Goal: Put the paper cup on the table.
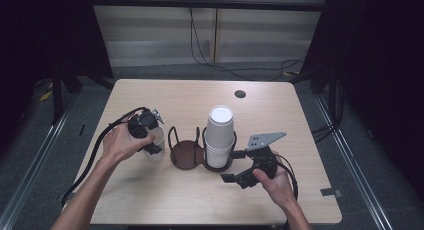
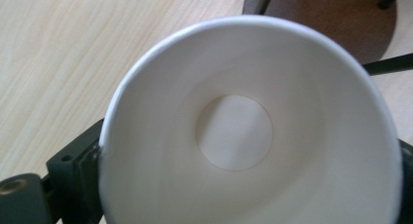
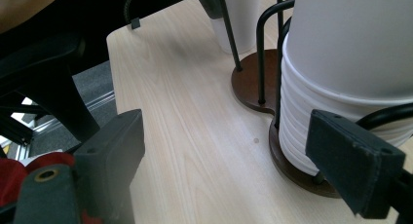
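Observation:
A single white paper cup [image 1: 160, 139] stands upright just left of the cup holder [image 1: 186, 157], which has a brown base and black wire loops. My left gripper [image 1: 155, 144] is shut on this cup. In the left gripper view I look down into the empty cup [image 2: 234, 131], with a black jaw on each side of its wall. A tall stack of white cups [image 1: 220, 135] fills the holder's right ring. My right gripper [image 1: 233, 166] is open just right of the stack. In the right gripper view the stack [image 3: 341, 83] sits by the right fingertip [image 3: 355, 165].
The holder's left ring [image 3: 251, 85] stands bare between the single cup [image 3: 241, 19] and the stack. A dark round hole [image 1: 240, 94] marks the far right of the wooden table [image 1: 150, 195]. Cables trail from both grippers over the front half of the table.

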A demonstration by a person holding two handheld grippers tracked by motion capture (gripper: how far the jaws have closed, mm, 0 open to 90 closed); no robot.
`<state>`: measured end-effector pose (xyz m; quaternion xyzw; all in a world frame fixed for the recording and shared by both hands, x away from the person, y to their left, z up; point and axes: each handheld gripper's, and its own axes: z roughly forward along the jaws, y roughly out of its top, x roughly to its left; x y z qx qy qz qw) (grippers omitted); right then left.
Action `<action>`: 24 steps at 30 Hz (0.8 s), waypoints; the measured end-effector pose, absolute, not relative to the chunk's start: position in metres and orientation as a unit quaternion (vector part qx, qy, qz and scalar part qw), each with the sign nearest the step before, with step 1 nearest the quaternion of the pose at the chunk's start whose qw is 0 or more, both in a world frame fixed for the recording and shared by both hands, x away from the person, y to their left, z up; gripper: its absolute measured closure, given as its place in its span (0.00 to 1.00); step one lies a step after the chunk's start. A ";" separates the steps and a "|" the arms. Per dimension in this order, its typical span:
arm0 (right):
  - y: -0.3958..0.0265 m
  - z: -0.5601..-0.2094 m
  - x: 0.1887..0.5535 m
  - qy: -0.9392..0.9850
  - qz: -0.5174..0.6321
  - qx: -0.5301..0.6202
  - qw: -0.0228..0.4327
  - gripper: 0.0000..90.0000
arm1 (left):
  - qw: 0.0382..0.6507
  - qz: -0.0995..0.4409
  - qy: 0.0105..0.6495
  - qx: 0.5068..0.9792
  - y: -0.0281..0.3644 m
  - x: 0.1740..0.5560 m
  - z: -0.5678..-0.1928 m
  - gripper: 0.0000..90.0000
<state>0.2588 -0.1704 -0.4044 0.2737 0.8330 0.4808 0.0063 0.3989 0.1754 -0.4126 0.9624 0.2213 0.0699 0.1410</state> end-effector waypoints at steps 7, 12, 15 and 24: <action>-0.171 -0.404 0.259 0.833 0.482 0.272 0.006 0.16 | 0.167 0.084 0.223 0.957 0.188 0.396 -0.419 0.06; -0.171 -0.405 0.259 0.833 0.482 0.272 0.006 0.16 | 0.177 0.072 0.227 0.955 0.196 0.395 -0.425 0.06; -0.171 -0.405 0.259 0.833 0.482 0.272 0.005 0.16 | 0.194 0.059 0.229 0.952 0.206 0.394 -0.431 0.07; -0.172 -0.404 0.259 0.833 0.482 0.271 0.007 0.16 | 0.239 0.041 0.253 0.937 0.230 0.388 -0.437 0.11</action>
